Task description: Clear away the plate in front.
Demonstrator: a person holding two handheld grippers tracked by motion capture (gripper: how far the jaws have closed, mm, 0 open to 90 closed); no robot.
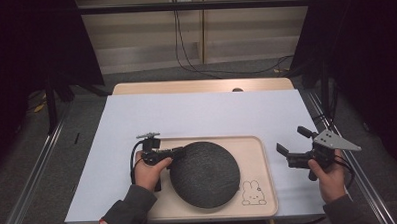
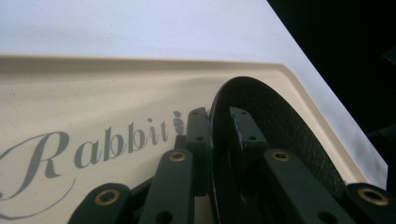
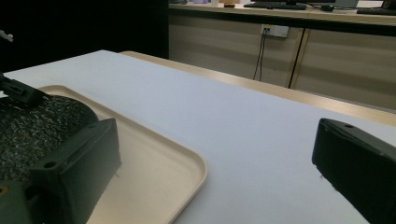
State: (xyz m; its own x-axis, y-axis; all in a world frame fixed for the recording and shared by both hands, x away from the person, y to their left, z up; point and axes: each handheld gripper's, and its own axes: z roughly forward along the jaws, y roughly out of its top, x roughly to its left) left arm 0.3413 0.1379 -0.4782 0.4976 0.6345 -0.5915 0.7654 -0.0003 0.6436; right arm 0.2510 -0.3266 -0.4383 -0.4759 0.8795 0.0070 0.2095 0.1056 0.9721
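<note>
1. A round dark speckled plate (image 1: 204,174) lies on a beige tray (image 1: 264,164) at the near middle of the white table (image 1: 201,114). Being round, it has no long axis, and its left edge is tilted up off the tray.
2. The left gripper (image 1: 177,153) has its jaws clamped on the plate's left rim (image 2: 223,140), one jaw above and one below.
3. The plate covers much of the tray; "Rabbit" lettering (image 2: 88,151) is partly cut off.
4. The right gripper (image 1: 292,143) hangs to the right of the tray, jaws spread wide and holding nothing.
</note>
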